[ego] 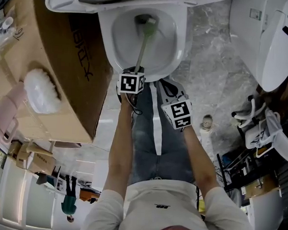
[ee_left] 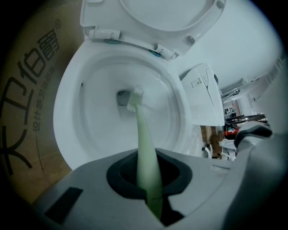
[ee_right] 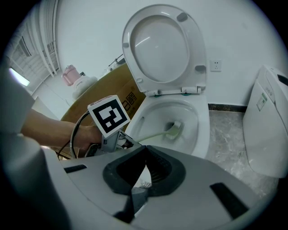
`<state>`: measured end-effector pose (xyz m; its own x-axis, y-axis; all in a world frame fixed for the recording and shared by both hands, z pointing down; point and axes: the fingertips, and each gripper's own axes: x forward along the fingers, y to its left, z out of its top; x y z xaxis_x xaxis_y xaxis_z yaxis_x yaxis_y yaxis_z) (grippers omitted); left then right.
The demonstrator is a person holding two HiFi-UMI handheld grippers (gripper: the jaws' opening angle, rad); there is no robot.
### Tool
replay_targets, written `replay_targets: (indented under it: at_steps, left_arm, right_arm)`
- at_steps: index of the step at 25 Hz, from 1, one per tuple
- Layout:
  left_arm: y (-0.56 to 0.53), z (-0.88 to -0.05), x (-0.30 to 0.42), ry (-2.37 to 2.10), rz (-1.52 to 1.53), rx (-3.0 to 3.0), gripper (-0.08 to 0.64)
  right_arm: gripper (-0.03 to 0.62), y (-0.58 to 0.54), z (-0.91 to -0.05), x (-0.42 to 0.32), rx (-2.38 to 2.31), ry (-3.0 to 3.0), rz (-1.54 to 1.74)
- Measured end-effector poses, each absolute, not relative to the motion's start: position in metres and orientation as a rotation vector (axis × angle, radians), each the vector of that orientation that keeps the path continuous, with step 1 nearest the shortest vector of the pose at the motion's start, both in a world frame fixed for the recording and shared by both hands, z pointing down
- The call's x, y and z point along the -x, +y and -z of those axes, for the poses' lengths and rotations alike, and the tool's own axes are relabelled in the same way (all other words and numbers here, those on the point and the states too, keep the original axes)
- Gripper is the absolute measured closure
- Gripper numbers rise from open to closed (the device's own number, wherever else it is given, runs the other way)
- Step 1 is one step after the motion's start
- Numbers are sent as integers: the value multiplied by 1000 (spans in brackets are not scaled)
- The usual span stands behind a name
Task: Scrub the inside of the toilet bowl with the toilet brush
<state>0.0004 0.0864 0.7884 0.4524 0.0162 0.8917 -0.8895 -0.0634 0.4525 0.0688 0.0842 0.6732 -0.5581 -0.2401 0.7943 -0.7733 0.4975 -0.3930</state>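
The left tongs (ee_left: pixel 150 188) are gripping the brush (ee_left: pixel 142 134) in the toilet bowl (ee_left: pixel 85 130), its handle end hiding inside them; the right tongs (ee_right: pixel 139 182) are sitting closed, empty.

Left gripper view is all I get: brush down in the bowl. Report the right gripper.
Observer: The right gripper is shut on nothing.
Operator: Give its position.
Observer: In the head view it hangs beside the left gripper, just outside the toilet bowl's front rim, above the person's jeans.
Operator: Tell me what sits on the cardboard box.
Observer: A white fluffy thing lies on the cardboard box, next to a pink container.
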Motion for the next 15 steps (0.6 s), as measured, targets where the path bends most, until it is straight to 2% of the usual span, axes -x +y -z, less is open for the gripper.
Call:
replay_targets:
  at_steps: [15]
  left_arm:
    - [102, -801, 10, -815, -936, -1367, 528]
  right_arm:
    - [597, 89, -679, -50, -795, -2066, -1004]
